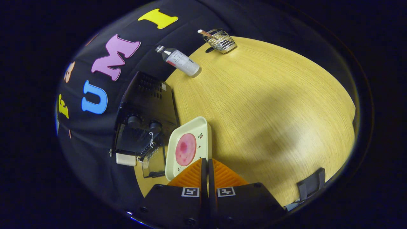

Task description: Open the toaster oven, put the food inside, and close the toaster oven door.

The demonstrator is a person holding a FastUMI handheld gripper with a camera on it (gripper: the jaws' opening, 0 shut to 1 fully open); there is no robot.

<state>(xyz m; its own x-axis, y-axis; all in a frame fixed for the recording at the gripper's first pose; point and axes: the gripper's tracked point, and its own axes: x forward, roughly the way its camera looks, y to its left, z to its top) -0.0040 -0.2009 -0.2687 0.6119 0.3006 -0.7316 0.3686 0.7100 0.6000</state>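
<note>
We see our gripper (205,165) with its fingers (190,175) pressed together, nothing caught between them, poised above the near edge of a cream tray (202,127). On that tray lies the food (185,149), a round pink slice with a darker blotch, just ahead of the fingertips. The tray rests on the wooden worktop (270,105), right beside the black toaster oven (146,108), which stands against the booth wall. The oven door (152,162) hangs open, its glass panel folded down toward the worktop, and we can make out the wire rack (147,151) inside and two knobs (135,121) above. Well beyond the tray, a clear plastic bottle (179,61) stands near the oven's far end, and farther still a wire holder (220,40) sits by the worktop's edge.
</note>
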